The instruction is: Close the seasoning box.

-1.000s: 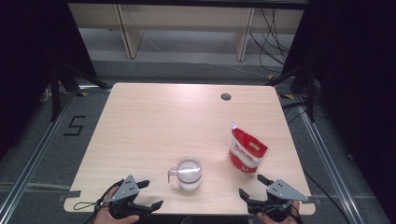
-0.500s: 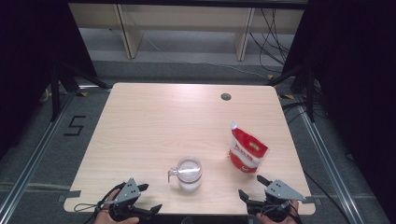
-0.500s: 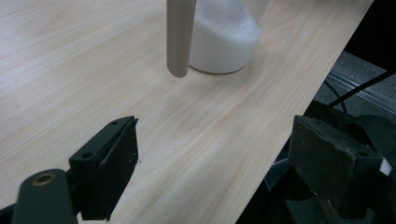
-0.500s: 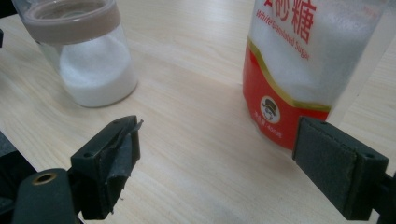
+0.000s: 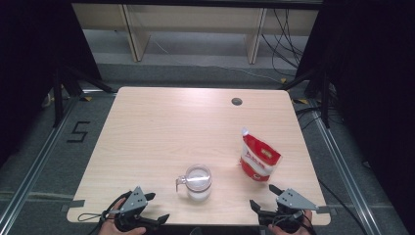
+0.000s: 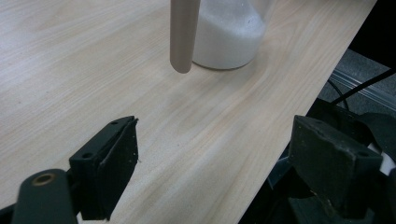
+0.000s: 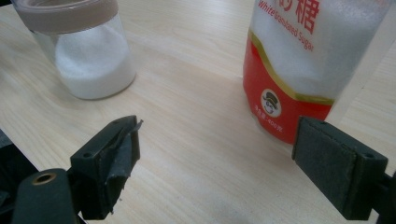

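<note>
I hold my left hand-held gripper at the near edge of the surface, its jaws spread wide with nothing between them. Ahead of it and a little to its right stands the glass jar, partly filled with white sugar, its handle turned toward this gripper. My right hand-held gripper sits at the same near edge, jaws likewise gaping and empty. Just ahead of it stands the red and white sugar pouch, upright and leaning slightly. The jar lies ahead and to the left of my right gripper, apart from the pouch.
</note>
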`<state>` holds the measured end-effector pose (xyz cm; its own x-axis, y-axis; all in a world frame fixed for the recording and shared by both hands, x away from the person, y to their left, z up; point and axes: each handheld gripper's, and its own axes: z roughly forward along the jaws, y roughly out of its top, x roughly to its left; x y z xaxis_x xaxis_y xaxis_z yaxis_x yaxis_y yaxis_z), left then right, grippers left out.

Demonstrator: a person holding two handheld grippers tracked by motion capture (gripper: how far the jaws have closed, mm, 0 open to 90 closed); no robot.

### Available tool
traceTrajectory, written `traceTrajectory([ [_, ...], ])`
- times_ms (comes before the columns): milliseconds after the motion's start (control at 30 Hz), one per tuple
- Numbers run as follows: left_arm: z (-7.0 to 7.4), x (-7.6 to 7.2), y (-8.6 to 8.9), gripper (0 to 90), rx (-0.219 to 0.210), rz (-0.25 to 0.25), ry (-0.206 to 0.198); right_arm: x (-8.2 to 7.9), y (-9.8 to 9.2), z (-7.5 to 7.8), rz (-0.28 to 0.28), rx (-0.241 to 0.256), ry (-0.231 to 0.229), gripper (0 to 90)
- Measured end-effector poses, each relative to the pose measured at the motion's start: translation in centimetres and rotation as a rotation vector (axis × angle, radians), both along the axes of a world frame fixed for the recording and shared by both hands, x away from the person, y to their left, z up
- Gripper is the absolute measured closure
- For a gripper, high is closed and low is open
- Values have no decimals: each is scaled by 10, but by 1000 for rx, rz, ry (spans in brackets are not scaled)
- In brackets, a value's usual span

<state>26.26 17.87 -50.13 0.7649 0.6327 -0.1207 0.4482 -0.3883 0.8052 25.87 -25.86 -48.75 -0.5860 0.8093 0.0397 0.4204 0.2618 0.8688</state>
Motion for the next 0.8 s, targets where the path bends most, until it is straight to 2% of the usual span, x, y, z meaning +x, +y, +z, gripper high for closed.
traceTrajectory([
  [67,1,-1,0,158,1,6,7,0,0,0,0,1,0,159],
  [100,1,1,2,158,36,-4,-1,0,0,0,0,1,0,159],
  [200,1,1,2,158,37,-6,-4,0,0,0,-7,1,-1,159],
  [233,1,1,1,158,6,3,-1,0,0,0,-7,3,0,159],
  [267,1,1,1,157,12,-6,-10,0,0,0,-8,3,0,159],
  [300,0,1,1,158,10,9,5,0,0,0,-6,2,-1,159],
  [500,1,1,2,158,13,6,3,0,0,0,-8,3,1,159],
  [567,0,1,1,158,-3,15,6,0,0,0,-10,3,1,159],
  [600,1,1,2,158,8,9,5,0,0,0,-8,5,0,159],
  [800,0,3,3,158,13,0,-3,1,-2,-1,-6,4,5,159],
])
